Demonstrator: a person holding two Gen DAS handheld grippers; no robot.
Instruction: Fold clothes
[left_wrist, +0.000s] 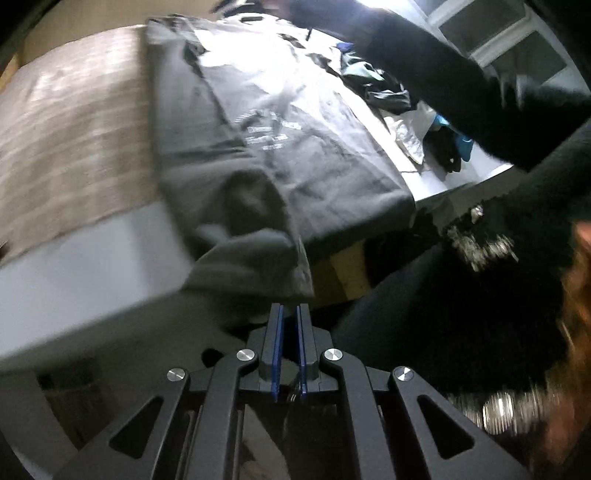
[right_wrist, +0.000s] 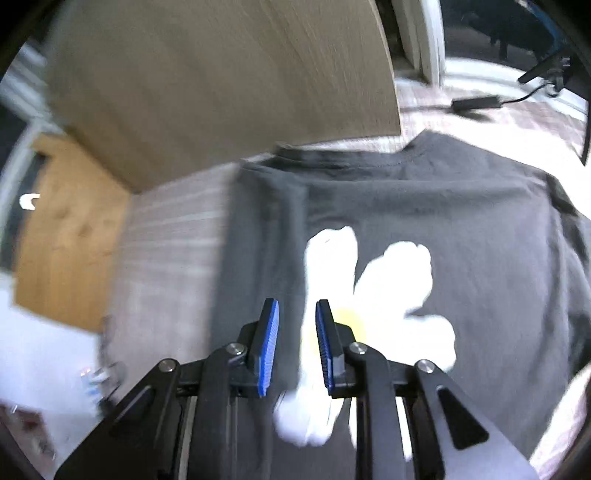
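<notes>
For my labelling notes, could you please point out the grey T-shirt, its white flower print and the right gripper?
grey T-shirt (right_wrist: 461, 206): right wrist view, plain upper back.
white flower print (right_wrist: 399, 273): right wrist view, upper right petal.
right gripper (right_wrist: 297, 310): right wrist view, between its fingertips.

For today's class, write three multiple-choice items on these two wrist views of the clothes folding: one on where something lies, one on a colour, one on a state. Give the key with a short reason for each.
1. Where does the grey T-shirt lie?
A. Spread on the bed
B. Hanging on a rail
C. Inside a drawer

2. What colour is the large flower print on the shirt?
A. Red
B. White with a yellow centre
C. Green

3. How do the jaws of the right gripper stand?
A. Clamped on a sock
B. Shut on a hanger
C. Apart, with nothing pinched between the pads

Key:
1 A, the shirt lies flat on the striped bed cover in both views.
2 B, white petals surround a pale yellow spot beside the right gripper's finger.
3 C, a clear gap shows between the blue pads, and the shirt lies below them, not gripped.
</notes>
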